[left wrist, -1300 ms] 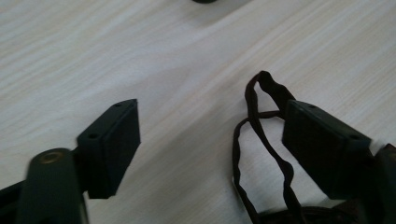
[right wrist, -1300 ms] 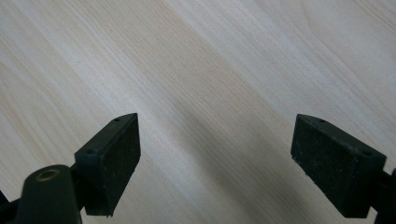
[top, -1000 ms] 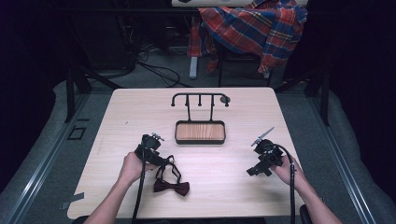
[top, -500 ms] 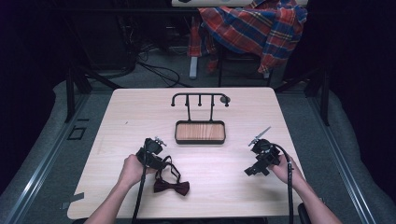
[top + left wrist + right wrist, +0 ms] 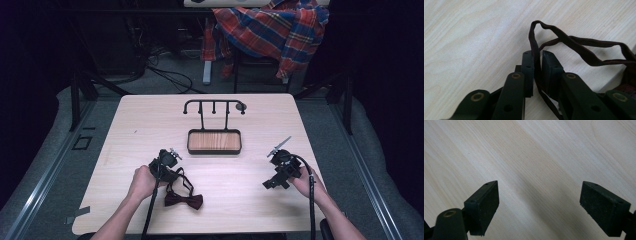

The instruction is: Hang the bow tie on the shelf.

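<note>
Lying on the tabletop [image 5: 240,200] near the wooden tray [image 5: 214,141], the bow tie [image 5: 184,200] sits beside the left hand-held gripper [image 5: 176,175]. Its jaws have just been closing and pinch the strap [image 5: 537,60]. The right hand-held gripper [image 5: 540,206] gapes wide, empty.

Left hand-held gripper [image 5: 537,62] closed onto bow-tie strap [image 5: 574,47].

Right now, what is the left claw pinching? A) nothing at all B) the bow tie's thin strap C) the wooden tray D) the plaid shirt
B: the left claw has just been closing, and its pads now squeeze the strap of the dark red bow tie.
</note>
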Tool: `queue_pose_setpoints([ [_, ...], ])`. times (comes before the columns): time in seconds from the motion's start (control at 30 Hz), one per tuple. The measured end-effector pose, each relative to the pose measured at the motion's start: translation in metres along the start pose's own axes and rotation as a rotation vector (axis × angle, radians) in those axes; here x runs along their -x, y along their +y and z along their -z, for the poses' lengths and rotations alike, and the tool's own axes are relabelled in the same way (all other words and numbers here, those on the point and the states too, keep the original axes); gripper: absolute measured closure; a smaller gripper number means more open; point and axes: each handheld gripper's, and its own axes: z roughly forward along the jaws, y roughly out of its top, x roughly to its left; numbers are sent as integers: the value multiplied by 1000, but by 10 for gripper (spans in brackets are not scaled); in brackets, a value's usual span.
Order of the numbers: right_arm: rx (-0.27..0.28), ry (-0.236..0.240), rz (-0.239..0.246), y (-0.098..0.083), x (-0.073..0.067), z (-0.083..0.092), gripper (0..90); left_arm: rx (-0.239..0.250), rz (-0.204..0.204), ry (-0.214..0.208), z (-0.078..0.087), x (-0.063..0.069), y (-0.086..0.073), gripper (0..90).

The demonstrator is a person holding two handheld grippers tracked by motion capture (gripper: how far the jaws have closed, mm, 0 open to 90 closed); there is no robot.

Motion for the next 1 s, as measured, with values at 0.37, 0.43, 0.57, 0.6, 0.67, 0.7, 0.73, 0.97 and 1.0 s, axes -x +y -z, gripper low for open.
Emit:
queue_pose_setpoints([
  [0.37,-3,-1,2,1,1,0,157,0,-8,6,1,-1,-2,884],
  [0.43,10,-2,-7,2,0,0,157,0,-7,10,1,-1,-3,886],
  [0.57,0,3,3,3,0,-1,157,15,-6,13,5,-2,-4,887],
  [0.6,-3,4,4,3,0,-2,157,18,-12,15,7,-2,-5,887],
  [0.67,-3,1,1,4,0,-2,157,30,-20,20,10,-1,-5,888],
  [0.7,-4,-2,13,5,0,-2,157,34,-21,23,12,0,-6,888],
  [0.73,-9,-3,16,6,-1,-2,157,39,-23,26,14,0,-7,888],
  [0.97,-13,-1,35,7,-2,-4,157,108,-17,41,26,0,-8,888],
  [1.0,-13,8,35,7,-3,-4,157,113,-17,42,27,0,-7,887],
])
